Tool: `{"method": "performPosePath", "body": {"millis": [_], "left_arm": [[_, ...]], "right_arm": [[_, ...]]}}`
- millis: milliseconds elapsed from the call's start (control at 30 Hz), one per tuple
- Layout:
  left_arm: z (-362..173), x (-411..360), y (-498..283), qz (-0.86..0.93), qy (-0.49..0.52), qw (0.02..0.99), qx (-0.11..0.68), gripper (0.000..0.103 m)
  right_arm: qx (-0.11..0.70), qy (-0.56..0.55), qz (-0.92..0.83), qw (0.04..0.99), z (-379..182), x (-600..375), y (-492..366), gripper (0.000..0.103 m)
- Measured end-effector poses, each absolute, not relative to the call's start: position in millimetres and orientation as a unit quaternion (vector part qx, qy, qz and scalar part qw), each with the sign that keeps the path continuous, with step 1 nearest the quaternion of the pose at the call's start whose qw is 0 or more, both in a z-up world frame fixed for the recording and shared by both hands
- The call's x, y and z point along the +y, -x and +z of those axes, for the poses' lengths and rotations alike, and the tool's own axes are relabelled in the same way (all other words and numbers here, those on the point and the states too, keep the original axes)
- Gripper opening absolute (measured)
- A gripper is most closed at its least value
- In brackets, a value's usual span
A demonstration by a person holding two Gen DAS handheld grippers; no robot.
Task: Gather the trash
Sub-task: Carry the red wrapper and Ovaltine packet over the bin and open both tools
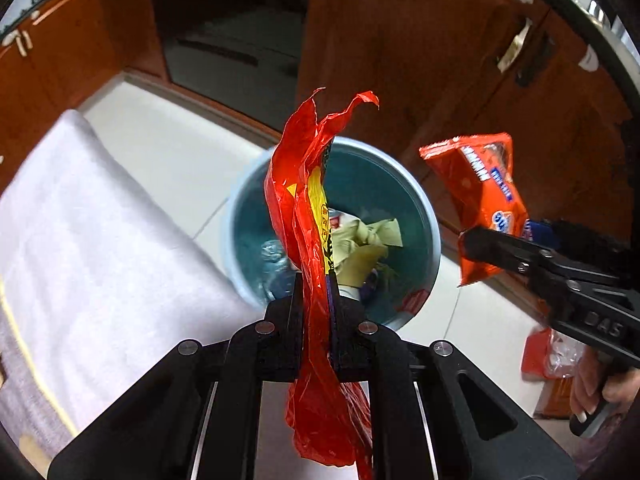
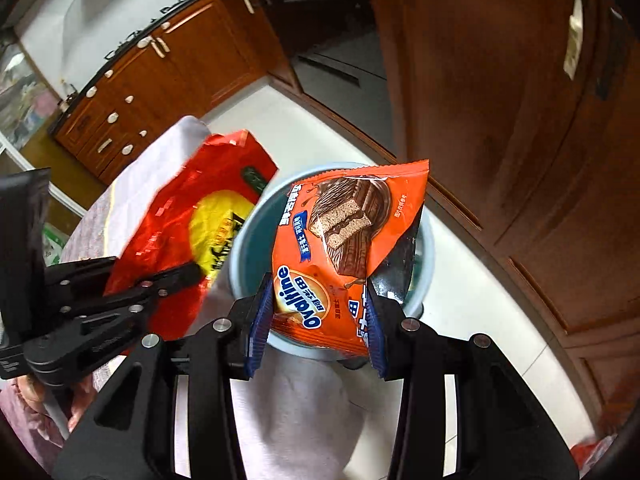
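My left gripper is shut on a crumpled red and yellow plastic wrapper, held over a light blue bin on the floor. The bin holds crumpled paper and other trash. My right gripper is shut on an orange Ovaltine snack packet, held above the bin's rim. In the left wrist view the right gripper and its packet are to the right of the bin. In the right wrist view the left gripper holds the red wrapper at the left.
A table with a white cloth lies left of the bin; its edge also shows in the right wrist view. Brown wooden cabinets stand behind on a white tiled floor. More red packaging lies on the floor at the right.
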State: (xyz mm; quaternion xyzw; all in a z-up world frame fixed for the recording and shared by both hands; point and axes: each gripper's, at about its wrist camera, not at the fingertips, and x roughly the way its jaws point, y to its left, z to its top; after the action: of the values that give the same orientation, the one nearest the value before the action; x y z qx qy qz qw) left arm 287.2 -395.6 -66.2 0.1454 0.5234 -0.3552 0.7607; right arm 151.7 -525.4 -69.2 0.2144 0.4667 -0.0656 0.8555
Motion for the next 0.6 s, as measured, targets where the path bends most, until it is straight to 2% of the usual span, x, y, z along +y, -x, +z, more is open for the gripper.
{"method": "performPosePath", "body": {"millis": [100, 133, 167, 233, 267, 367, 600], "left_arm": [[-80, -409, -293, -0.359, -0.146, 0.755, 0.529, 0.014], [-84, -412, -294, -0.358, -0.15, 0.753, 0.531, 0.019], [-87, -414, -295, -0.356, -0.155, 0.754, 0.53, 0.036], [-88, -414, -294, -0.353, -0.161, 0.76, 0.521, 0.061], [-87, -413, -292, -0.351, -0.165, 0.765, 0.514, 0.065], [-88, -411, -291, -0.347, -0.168, 0.771, 0.507, 0.078], [-84, -396, -288, -0.338, -0.166, 0.779, 0.501, 0.096]], "right_arm": [[0.472, -0.216, -0.072, 0.852, -73, -532, -156, 0.039], [0.473, -0.216, -0.073, 0.851, -74, -534, -158, 0.039], [0.475, -0.217, -0.075, 0.85, -75, -536, -159, 0.039], [0.478, -0.217, -0.077, 0.847, -79, -539, -163, 0.039], [0.48, -0.217, -0.077, 0.847, -80, -538, -166, 0.039], [0.483, -0.217, -0.077, 0.845, -84, -539, -173, 0.039], [0.487, -0.213, -0.073, 0.844, -88, -535, -183, 0.039]]}}
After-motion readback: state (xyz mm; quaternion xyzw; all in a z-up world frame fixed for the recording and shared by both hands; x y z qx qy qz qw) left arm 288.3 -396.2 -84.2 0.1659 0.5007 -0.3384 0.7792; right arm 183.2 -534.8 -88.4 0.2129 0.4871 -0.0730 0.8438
